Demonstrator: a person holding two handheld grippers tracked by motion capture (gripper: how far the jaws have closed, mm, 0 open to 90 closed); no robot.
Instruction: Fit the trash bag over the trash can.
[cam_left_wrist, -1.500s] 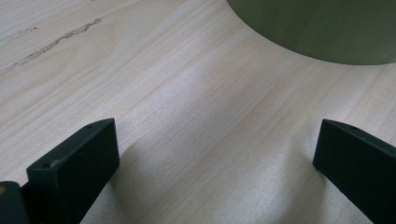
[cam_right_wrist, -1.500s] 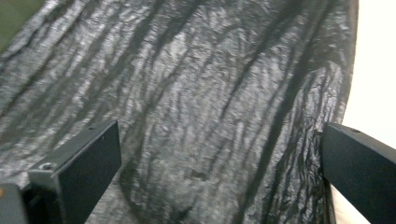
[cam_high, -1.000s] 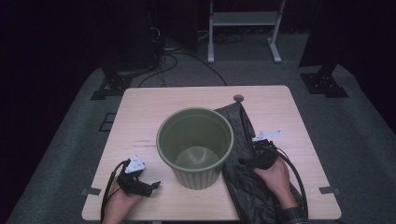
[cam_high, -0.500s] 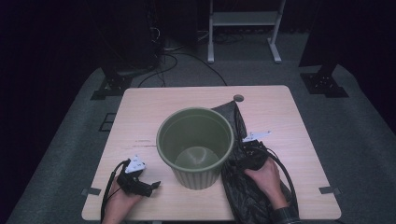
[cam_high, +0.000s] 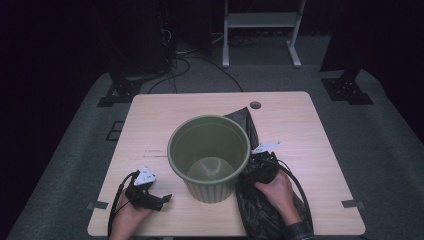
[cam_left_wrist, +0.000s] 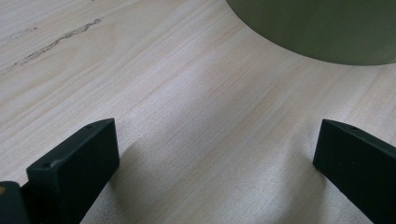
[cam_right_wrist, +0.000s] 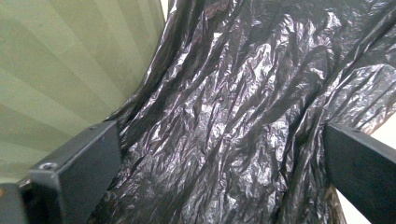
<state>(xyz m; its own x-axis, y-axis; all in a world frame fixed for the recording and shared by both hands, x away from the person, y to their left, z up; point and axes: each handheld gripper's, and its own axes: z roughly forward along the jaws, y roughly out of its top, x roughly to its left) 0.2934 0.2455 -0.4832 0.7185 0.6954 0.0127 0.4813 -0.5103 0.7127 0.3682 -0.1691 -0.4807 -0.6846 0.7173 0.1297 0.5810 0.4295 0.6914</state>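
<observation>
Black bin bag (cam_high: 260, 205) lies crumpled on the tabletop (cam_high: 310, 135), right of and touching the green bin (cam_high: 209, 155). Likely thin, light, slippery; pinch a raised fold. Right gripper (cam_high: 257, 167) over it, jaws wide. Left gripper (cam_high: 167, 198) near-left, jaws wide, empty.

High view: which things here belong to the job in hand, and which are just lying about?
In the job:
- black plastic bag, lying beside the bin
- green bin, empty and upright
- right gripper, jaws open over the bag
- left gripper, open, resting on the table

Just about:
- white stand on the floor
- cables behind the table
</observation>
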